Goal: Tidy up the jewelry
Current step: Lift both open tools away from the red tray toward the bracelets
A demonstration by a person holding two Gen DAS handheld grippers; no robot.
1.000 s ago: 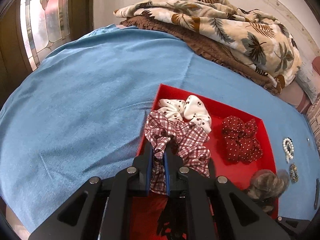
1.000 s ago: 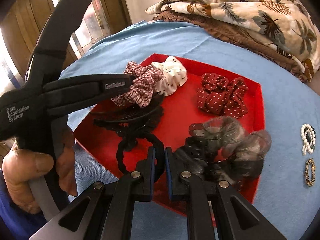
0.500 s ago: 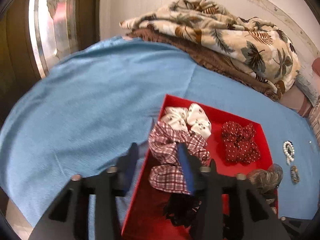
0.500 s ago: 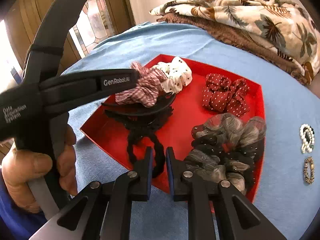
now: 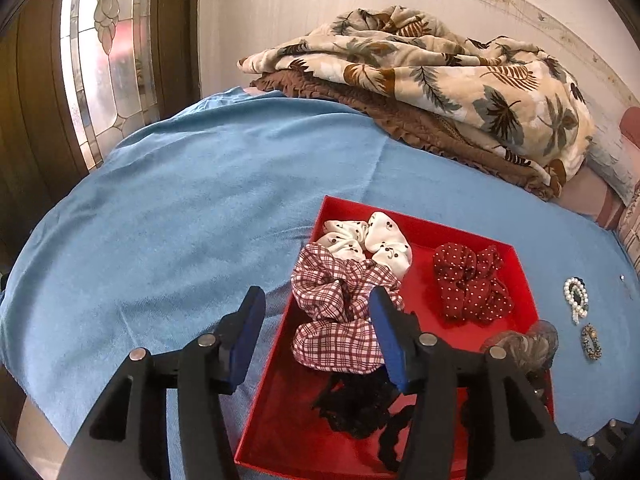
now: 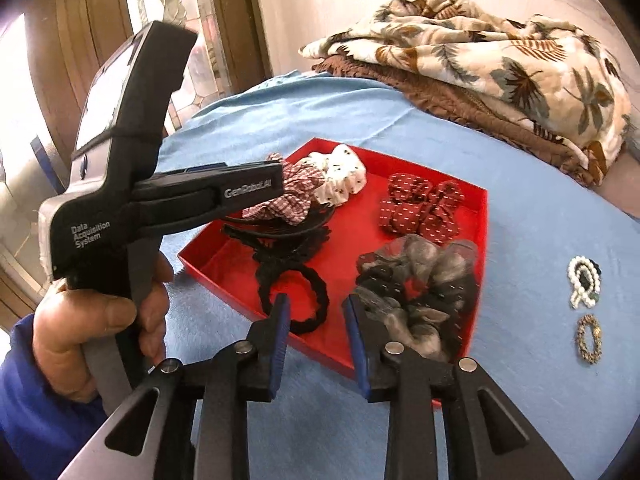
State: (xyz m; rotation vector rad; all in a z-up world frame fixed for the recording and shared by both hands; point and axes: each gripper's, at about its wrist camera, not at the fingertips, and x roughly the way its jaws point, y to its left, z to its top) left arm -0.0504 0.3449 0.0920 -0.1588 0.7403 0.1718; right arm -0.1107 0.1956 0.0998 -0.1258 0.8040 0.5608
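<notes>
Left gripper (image 5: pixel 316 316): jaws apart, empty, above plaid scrunchie (image 5: pixel 340 312) lying in red tray (image 5: pixel 424 226) on bed (image 5: pixel 180 220). Right gripper (image 6: pixel 314 316): jaws apart, empty, near black scrunchie (image 6: pixel 298 284). Pearl bracelet (image 6: pixel 584 282) beside tray.

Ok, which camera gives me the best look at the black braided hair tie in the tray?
The right wrist view: the black hair tie shows as a full loop in the red tray. The left wrist view shows only dark tangled parts, partly behind a finger.
</notes>
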